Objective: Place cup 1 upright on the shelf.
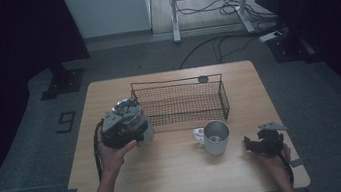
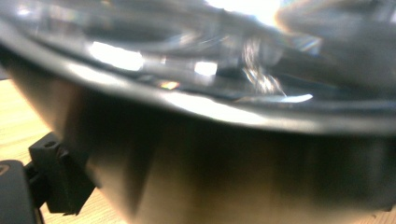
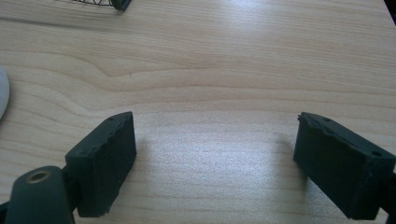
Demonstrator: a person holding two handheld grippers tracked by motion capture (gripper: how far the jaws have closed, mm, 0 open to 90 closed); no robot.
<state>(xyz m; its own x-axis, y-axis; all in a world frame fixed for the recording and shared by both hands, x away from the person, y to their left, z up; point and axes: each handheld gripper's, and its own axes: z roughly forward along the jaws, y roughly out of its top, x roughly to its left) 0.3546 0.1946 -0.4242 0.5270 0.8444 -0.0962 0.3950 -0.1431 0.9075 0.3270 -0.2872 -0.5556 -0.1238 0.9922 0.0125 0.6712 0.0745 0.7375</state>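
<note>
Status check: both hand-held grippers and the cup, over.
Left hand-held gripper shut on shiny metal cup, raised by wire basket's left end. Right hand-held gripper open, low over table. White-handled mug between them.

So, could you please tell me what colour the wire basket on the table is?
Black: the wire basket is dark mesh with a thin frame, clearest in the high view.
</note>
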